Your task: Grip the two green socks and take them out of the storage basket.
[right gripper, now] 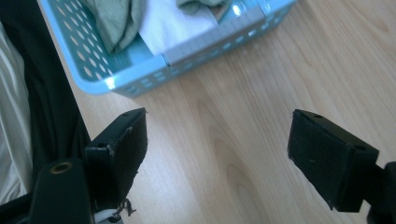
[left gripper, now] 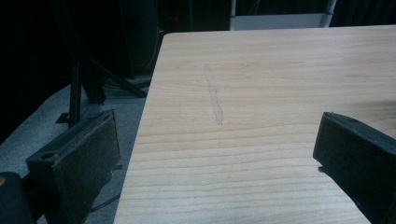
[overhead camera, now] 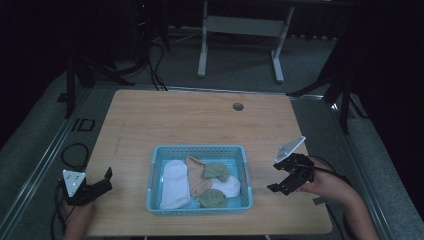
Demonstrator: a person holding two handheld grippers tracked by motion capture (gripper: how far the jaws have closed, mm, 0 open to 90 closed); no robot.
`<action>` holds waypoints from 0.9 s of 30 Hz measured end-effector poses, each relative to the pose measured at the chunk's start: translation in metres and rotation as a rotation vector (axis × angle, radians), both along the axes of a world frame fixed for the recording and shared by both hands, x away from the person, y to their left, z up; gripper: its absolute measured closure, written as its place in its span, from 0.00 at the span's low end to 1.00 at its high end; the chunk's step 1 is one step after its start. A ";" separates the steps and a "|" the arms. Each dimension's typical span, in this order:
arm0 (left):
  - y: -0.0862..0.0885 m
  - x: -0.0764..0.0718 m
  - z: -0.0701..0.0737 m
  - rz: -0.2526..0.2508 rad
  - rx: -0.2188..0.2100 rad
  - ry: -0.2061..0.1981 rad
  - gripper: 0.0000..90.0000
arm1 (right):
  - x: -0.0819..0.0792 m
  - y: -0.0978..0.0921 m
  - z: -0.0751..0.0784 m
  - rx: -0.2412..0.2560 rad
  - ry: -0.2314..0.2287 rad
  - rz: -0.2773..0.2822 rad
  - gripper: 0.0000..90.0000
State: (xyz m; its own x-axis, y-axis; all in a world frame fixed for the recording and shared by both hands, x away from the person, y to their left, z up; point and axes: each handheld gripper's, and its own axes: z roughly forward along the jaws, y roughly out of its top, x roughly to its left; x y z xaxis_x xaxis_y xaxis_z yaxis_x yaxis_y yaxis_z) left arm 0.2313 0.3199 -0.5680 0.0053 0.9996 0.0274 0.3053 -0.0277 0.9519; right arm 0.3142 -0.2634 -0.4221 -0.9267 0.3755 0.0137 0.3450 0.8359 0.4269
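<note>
The blue basket [overhead camera: 200,152] of socks [overhead camera: 174,183] sits at the tabletop's [overhead camera: 200,120] six o'clock. The left tool [overhead camera: 102,181] at eight o'clock and the right tool [overhead camera: 281,178] at four o'clock both gape wide, holding nothing.

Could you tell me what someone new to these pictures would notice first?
Probably the light blue basket at the near middle of the wooden table, holding white, peach and green socks. Next come the two open black grippers flanking it: the left gripper near the table's near left edge, and the right gripper just right of the basket, both holding nothing.
</note>
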 end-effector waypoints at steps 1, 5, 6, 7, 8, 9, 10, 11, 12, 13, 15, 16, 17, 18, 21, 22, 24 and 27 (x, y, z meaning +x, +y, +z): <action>0.000 0.000 0.000 0.000 -0.001 -0.001 0.00 | 0.000 0.003 0.002 0.000 -0.002 0.007 0.22; 0.000 0.000 0.000 -0.001 0.001 -0.002 0.00 | 0.001 0.013 0.007 0.009 0.002 0.034 0.22; 0.000 0.000 0.000 -0.001 0.000 -0.003 0.00 | 0.002 0.016 0.008 0.012 0.008 0.037 0.22; 0.000 0.000 0.000 -0.001 -0.001 -0.004 0.00 | 0.003 0.018 0.008 0.013 0.005 0.040 0.21; 0.000 0.000 0.000 -0.002 0.000 -0.003 0.00 | 0.003 0.021 0.009 0.018 0.004 0.048 0.21; 0.000 0.000 0.000 -0.002 0.000 -0.002 0.00 | 0.003 0.023 0.010 0.020 0.003 0.054 0.21; 0.000 0.000 0.000 -0.002 -0.001 -0.003 0.00 | 0.003 0.025 0.010 0.025 0.004 0.058 0.21; 0.000 0.000 0.000 -0.002 -0.001 -0.003 0.00 | 0.004 0.028 0.010 0.025 0.003 0.066 0.21; 0.000 0.000 0.000 -0.002 -0.001 -0.003 0.00 | 0.004 0.030 0.011 0.021 0.002 0.067 0.21; 0.000 0.000 0.000 -0.003 -0.001 -0.003 0.00 | 0.004 0.033 0.011 0.020 0.001 0.071 0.21; 0.000 0.000 0.000 -0.005 0.003 -0.003 0.00 | 0.004 0.037 0.011 0.022 0.002 0.083 0.21; 0.000 -0.001 0.000 -0.004 0.004 -0.003 0.00 | 0.005 0.040 0.011 0.023 0.005 0.087 0.21; 0.000 -0.001 0.000 -0.004 0.005 -0.002 0.00 | 0.005 0.042 0.011 0.021 0.007 0.088 0.21; 0.000 0.000 0.000 -0.005 0.005 -0.003 0.00 | 0.005 0.044 0.012 0.023 0.001 0.093 0.21; 0.000 0.000 0.000 -0.006 0.005 -0.002 0.00 | 0.004 0.052 0.012 0.026 0.003 0.109 0.21; 0.000 -0.001 0.000 -0.006 0.005 -0.002 0.00 | 0.004 0.054 0.012 0.025 0.001 0.112 0.21; -0.001 -0.001 0.000 -0.006 0.006 -0.003 0.00 | 0.004 0.059 0.012 0.023 0.003 0.121 0.21; -0.001 -0.001 0.000 -0.008 0.004 -0.004 0.00 | 0.004 0.069 0.011 0.012 0.000 0.148 0.22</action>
